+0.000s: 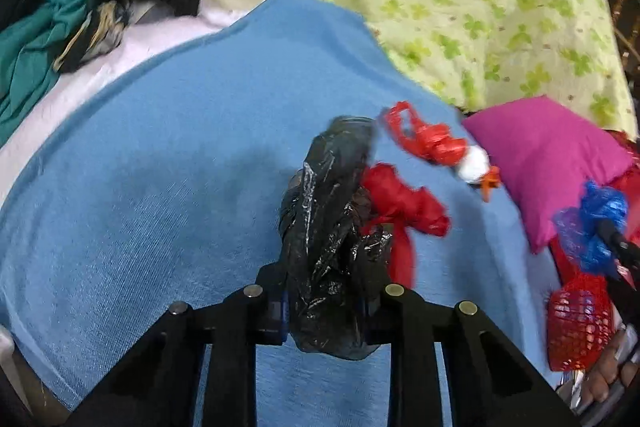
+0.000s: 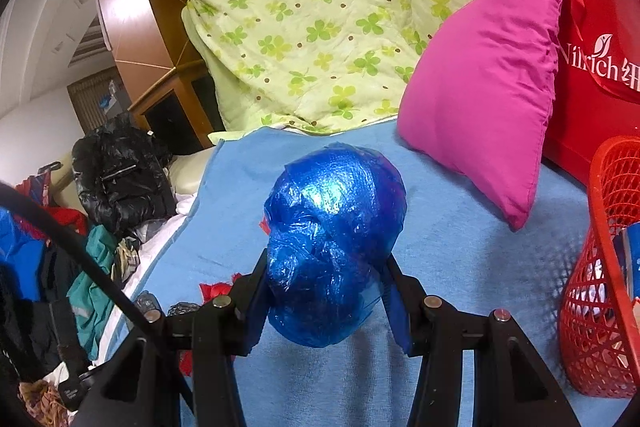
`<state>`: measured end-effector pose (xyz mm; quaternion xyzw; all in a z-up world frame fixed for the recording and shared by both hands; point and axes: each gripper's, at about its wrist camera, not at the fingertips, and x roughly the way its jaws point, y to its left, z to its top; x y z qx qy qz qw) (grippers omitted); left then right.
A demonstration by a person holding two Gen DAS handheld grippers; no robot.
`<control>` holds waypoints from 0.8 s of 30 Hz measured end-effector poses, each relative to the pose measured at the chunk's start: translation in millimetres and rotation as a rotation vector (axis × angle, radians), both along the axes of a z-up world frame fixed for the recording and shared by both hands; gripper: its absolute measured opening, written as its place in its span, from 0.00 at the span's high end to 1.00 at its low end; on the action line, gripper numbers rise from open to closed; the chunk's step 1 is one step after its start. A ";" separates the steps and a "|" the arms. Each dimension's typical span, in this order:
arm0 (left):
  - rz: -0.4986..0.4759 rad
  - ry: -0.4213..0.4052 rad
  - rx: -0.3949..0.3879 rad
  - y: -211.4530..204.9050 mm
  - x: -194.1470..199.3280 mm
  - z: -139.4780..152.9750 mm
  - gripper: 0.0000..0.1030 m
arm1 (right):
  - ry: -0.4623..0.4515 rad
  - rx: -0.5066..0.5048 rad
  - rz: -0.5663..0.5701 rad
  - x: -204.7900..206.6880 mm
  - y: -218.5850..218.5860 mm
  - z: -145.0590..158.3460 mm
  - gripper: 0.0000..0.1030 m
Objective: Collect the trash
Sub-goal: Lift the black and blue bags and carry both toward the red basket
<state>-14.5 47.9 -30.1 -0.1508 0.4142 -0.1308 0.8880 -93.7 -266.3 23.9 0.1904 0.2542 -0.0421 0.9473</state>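
My left gripper (image 1: 326, 291) is shut on a crumpled black plastic bag (image 1: 332, 235) and holds it over the blue blanket (image 1: 160, 167). Just beyond it lie a red plastic bag (image 1: 404, 203) and a knotted red bag with a white wad (image 1: 440, 143). My right gripper (image 2: 328, 283) is shut on a balled blue plastic bag (image 2: 332, 239) above the blanket (image 2: 460, 247); it also shows at the right in the left wrist view (image 1: 596, 227). A red mesh basket (image 2: 600, 267) stands at the right and shows in the left wrist view (image 1: 580, 323) too.
A magenta pillow (image 2: 484, 79) and a green clover-print quilt (image 2: 320, 15) lie behind. A red gift bag (image 2: 600, 67) stands beside the pillow. A black jacket (image 2: 120, 179) and a pile of clothes (image 1: 36, 39) sit at the left edge of the bed.
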 end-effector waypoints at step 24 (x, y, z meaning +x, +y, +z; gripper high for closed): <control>-0.089 -0.360 0.093 -53.9 -61.8 126.5 0.75 | -0.163 -0.010 -0.090 -68.6 -47.2 41.9 0.48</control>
